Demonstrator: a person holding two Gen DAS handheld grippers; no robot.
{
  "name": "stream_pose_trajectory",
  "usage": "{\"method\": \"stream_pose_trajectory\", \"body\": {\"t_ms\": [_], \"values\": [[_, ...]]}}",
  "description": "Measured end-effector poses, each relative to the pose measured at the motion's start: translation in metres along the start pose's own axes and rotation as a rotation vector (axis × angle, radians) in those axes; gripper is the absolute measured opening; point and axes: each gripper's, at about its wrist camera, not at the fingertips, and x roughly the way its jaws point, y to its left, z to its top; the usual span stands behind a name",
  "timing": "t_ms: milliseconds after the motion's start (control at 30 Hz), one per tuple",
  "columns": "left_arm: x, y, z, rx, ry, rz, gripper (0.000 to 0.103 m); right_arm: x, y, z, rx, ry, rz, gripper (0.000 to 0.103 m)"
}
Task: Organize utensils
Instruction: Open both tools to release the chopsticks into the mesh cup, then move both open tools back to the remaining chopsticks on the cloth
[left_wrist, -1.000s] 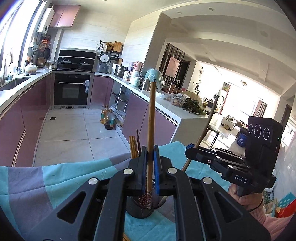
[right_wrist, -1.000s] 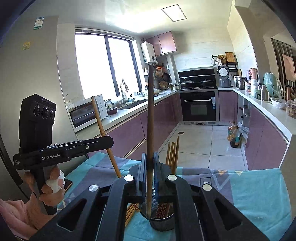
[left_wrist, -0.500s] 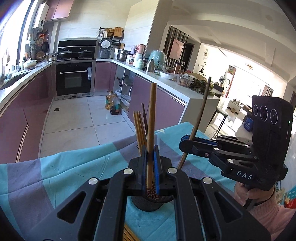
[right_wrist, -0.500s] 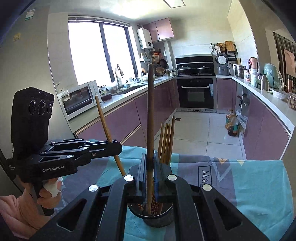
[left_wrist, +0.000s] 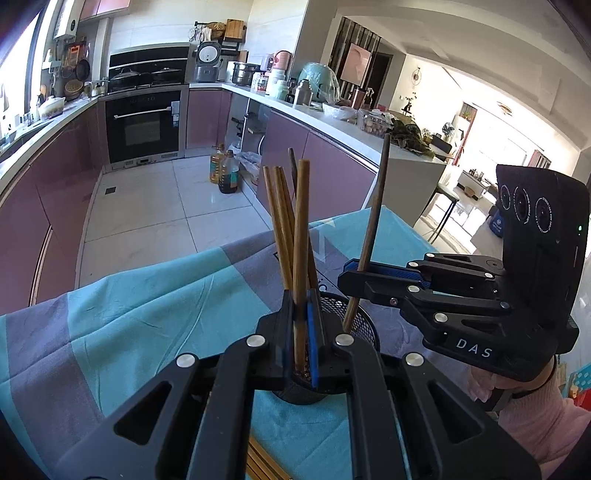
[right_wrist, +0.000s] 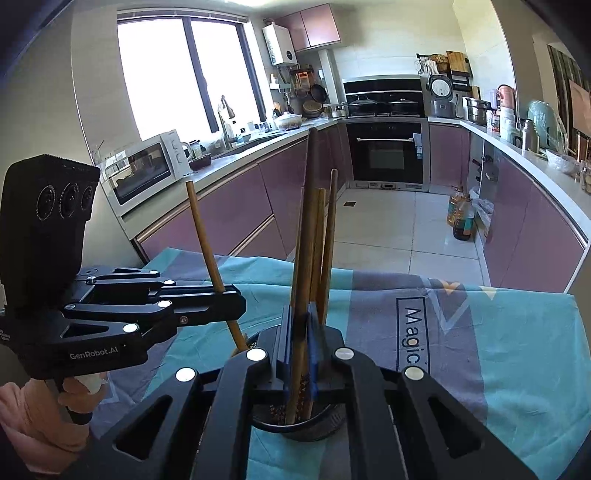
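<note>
A black mesh holder (left_wrist: 364, 325) (right_wrist: 325, 424) stands on a teal and grey cloth (left_wrist: 129, 314), with several wooden chopsticks (left_wrist: 280, 221) (right_wrist: 328, 229) upright in it. My left gripper (left_wrist: 301, 306) (right_wrist: 236, 299) is shut on a light brown chopstick (left_wrist: 302, 229) (right_wrist: 203, 229), held nearly upright with its lower end inside the holder. My right gripper (right_wrist: 301, 317) (left_wrist: 351, 275) is shut on a dark brown chopstick (right_wrist: 308, 221) (left_wrist: 376, 206), whose tip also dips into the holder. The two grippers face the holder from opposite sides, close together.
Loose chopsticks (left_wrist: 262, 461) lie on the cloth below my left gripper. The far table edge (right_wrist: 406, 275) drops to a tiled kitchen floor. Purple cabinets, an oven (right_wrist: 388, 151) and oil bottles (left_wrist: 225, 173) stand beyond.
Both grippers have sunk toward the holder with their chopsticks and tipped further down. The chopsticks' lower ends now reach deeper into the holder. Both stay shut.
</note>
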Motion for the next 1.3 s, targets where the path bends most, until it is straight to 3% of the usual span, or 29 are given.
{"method": "stream_pose_trajectory", "body": {"t_ms": [400, 667, 1067, 1300], "values": [[0.016, 0.008, -0.002, -0.029, 0.034, 0.015, 0.008, 0.011, -0.001, 0.004, 0.013, 0.015, 0.000, 0.007], [0.008, 0.011, -0.007, -0.047, 0.012, 0.029, 0.010, 0.012, -0.005, 0.001, 0.042, 0.018, 0.013, 0.010], [-0.067, 0.026, -0.047, -0.033, -0.159, 0.154, 0.038, -0.032, 0.017, -0.017, 0.001, -0.073, 0.117, 0.031], [-0.090, 0.037, -0.089, -0.039, -0.156, 0.211, 0.052, -0.041, 0.045, -0.043, -0.058, -0.051, 0.211, 0.043]]}}
